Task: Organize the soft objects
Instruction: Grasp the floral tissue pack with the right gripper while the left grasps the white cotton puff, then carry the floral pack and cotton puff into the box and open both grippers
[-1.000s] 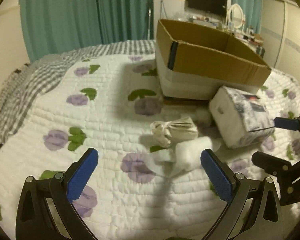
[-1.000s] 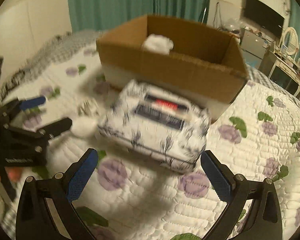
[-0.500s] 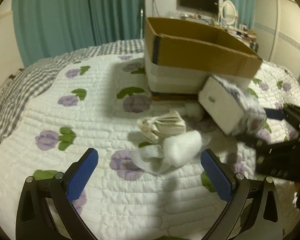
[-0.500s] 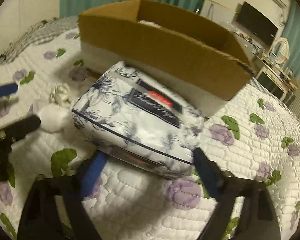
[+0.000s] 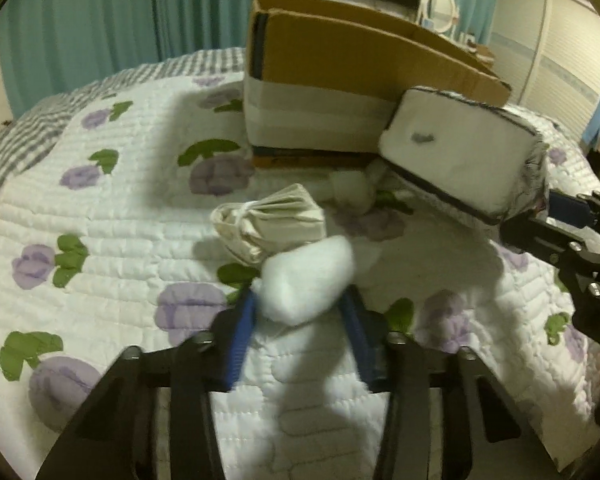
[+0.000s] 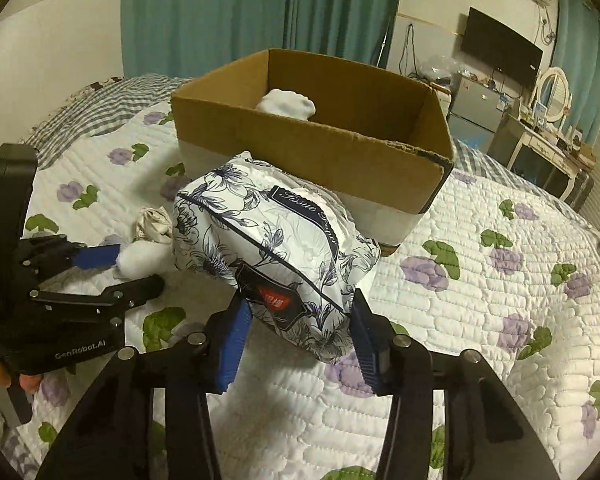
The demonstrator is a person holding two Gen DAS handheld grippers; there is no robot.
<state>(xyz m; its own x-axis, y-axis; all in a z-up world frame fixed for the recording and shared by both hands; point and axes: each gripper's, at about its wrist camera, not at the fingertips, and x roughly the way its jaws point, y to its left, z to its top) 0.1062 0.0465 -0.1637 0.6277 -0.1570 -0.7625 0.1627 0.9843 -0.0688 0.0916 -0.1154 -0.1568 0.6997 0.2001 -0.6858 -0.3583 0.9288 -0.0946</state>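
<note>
Our left tongs [image 5: 300,320] pinch a white cotton wad [image 5: 306,280] just above the quilted bed [image 5: 100,208]. Our right tongs [image 6: 298,334] clamp the floral tissue pack [image 6: 272,240], lifted and tilted in front of the cardboard box [image 6: 312,140]. Just beyond the wad lies a folded cream cloth bundle [image 5: 270,222]. Farther back, inside the box, sits a white soft piece [image 6: 287,104].

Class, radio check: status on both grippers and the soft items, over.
Left gripper shut on cotton wad. Right gripper shut on tissue pack, lifted. Cardboard box ahead, one white item inside. Cloth bundle on bed.
</note>
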